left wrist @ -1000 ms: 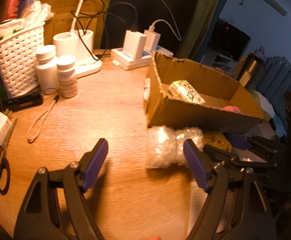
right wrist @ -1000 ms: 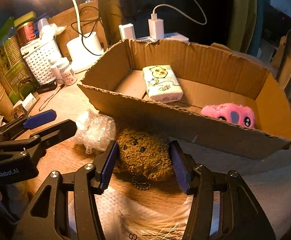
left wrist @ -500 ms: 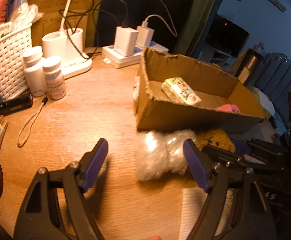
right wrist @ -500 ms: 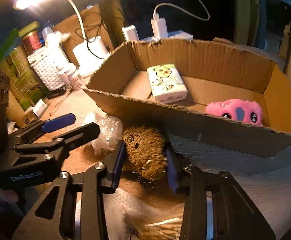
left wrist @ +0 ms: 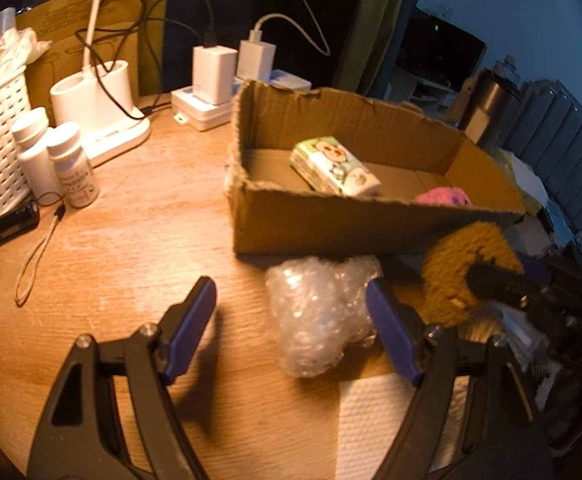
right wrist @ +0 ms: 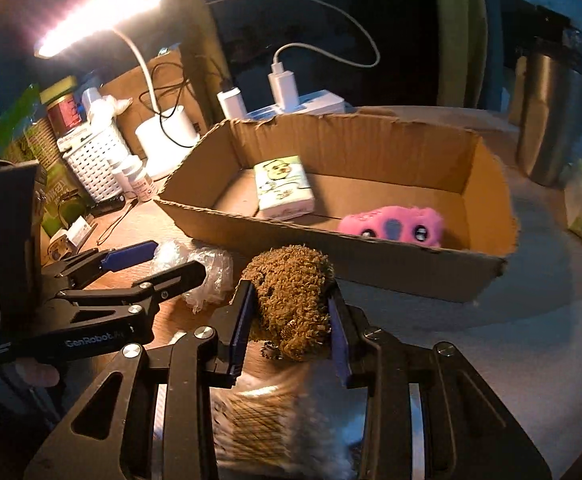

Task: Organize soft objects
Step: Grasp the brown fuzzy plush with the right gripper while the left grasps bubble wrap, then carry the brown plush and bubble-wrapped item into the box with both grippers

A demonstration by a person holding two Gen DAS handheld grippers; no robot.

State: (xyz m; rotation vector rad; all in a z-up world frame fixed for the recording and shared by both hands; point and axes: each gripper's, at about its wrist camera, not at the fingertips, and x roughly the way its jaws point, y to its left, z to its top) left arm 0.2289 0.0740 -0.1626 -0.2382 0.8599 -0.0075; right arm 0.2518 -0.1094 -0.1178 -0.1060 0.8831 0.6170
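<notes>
Before the cardboard box (right wrist: 331,256), the right gripper (right wrist: 291,320) clamps the brown plush (right wrist: 291,300) — seemingly lifted — left gripper (left wrist: 291,320) gaping.

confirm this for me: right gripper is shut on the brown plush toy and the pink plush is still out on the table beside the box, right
Not quite. The right gripper is shut on the brown plush toy, but the pink plush lies inside the cardboard box, as the right wrist view shows.

Wooden table (left wrist: 139,248) – cardboard box (left wrist: 331,232), bubble wrap (left wrist: 319,316), pill bottles (left wrist: 71,164).
</notes>
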